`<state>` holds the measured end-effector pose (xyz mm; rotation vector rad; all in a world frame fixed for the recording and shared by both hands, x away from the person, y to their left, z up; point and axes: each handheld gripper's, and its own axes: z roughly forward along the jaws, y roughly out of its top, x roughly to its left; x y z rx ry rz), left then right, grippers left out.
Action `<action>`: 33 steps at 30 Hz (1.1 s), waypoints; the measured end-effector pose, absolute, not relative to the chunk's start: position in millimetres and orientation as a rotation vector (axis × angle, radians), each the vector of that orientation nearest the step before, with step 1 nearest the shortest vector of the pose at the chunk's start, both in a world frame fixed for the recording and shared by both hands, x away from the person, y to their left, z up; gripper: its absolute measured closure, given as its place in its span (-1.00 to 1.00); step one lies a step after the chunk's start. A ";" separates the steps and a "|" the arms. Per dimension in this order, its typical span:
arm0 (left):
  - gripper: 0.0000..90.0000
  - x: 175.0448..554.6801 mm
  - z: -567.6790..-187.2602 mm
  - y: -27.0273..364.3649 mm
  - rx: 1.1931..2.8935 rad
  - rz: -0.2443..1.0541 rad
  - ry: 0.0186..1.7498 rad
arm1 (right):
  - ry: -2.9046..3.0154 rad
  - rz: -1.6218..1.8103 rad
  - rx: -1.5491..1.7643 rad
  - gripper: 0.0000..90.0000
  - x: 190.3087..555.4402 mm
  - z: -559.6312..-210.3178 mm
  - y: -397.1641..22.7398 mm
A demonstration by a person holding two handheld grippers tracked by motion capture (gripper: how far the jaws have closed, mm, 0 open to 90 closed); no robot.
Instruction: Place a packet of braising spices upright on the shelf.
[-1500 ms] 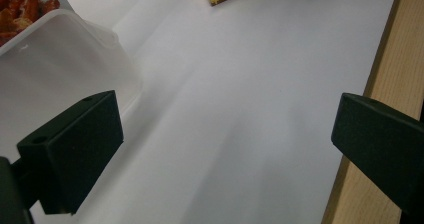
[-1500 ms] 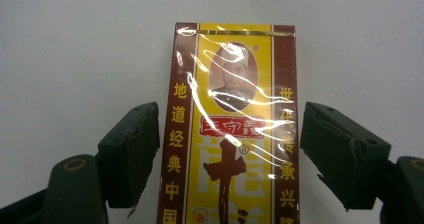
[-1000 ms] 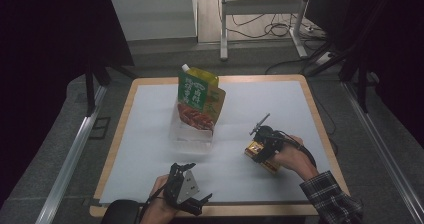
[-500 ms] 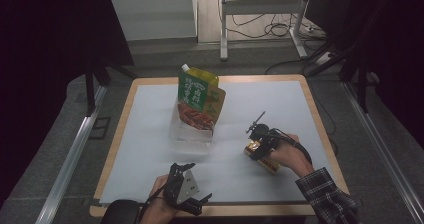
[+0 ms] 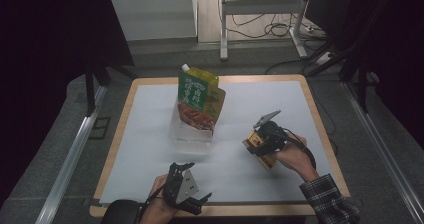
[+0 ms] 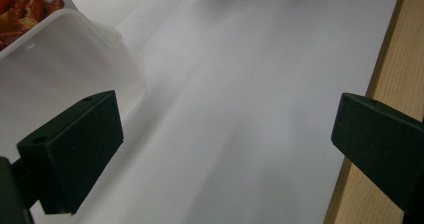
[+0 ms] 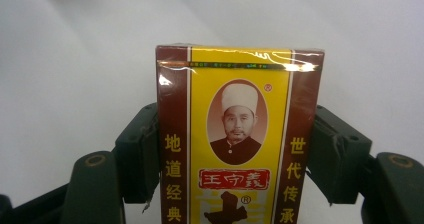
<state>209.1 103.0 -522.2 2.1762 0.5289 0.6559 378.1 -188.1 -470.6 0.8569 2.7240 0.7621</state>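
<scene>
A yellow and maroon box with a portrait and Chinese print sits between the pads of my right gripper. The jaws have just been closing and now press both of its sides. In the high view the right gripper holds this box just above the white mat, right of centre. My left gripper rests near the front edge, open. In its own view the left gripper has nothing between its jaws. A clear plastic container stands mid-table with a green pouch and a red-printed pouch upright in it.
The white mat covers a wooden table with a bare rim. In the left gripper view the container is close at the upper left and the table's wooden edge runs down the right. Metal rails and a frame with cables lie beyond.
The right hand has risen a little with the yellow box in its jaws. The left hand, the container and the pouches have stayed put.
</scene>
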 end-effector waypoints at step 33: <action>-1.00 210.5 -519.1 109.2 2.136 0.650 0.562 | 2.498 1.321 0.725 -0.29 362.7 -430.8 -167.4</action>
